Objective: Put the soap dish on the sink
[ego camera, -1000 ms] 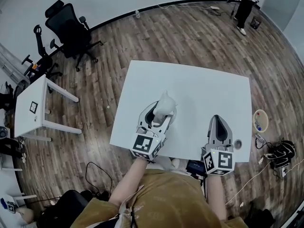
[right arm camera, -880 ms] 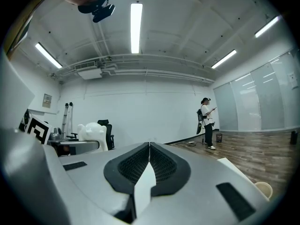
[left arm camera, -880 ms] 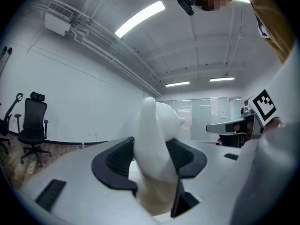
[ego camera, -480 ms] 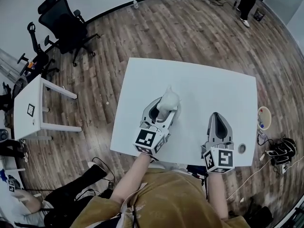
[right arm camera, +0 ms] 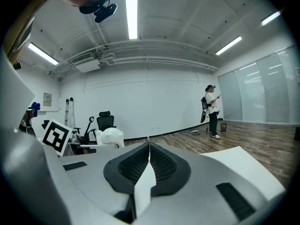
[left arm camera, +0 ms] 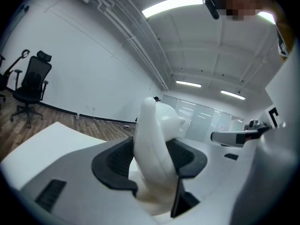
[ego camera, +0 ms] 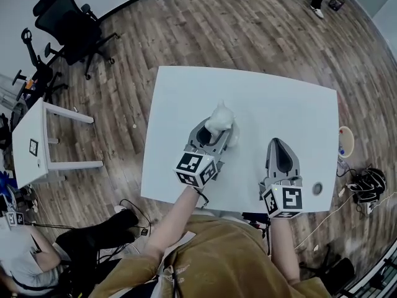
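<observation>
Quick count of what you've got: two grippers, one soap dish, one big table. Your left gripper (ego camera: 218, 131) is pinching the soap dish (left arm camera: 154, 149) between its two black ribbed pads (left arm camera: 117, 161). The dish is glossy white and smooth, a rounded, lumpy shape with a small pointed nub on one side, and it stands up out of the jaws. From the head view it's over the middle of the white table (ego camera: 273, 98), near its front half. Can't tell if it's touching the top.

Your right gripper (ego camera: 278, 143) is off to the side, well apart from the dish. Its jaws are pressed together with nothing in them. Each gripper has one marker cube, so two total, with black-and-white squares on the faces (ego camera: 194, 169).

The table is a plain matte rectangle with one small round hole (ego camera: 317, 189) near its front right corner. The floor is wood plank (ego camera: 248, 30). There are two black office chairs (ego camera: 68, 23) at the back left, plus one small white side table (ego camera: 31, 141).
</observation>
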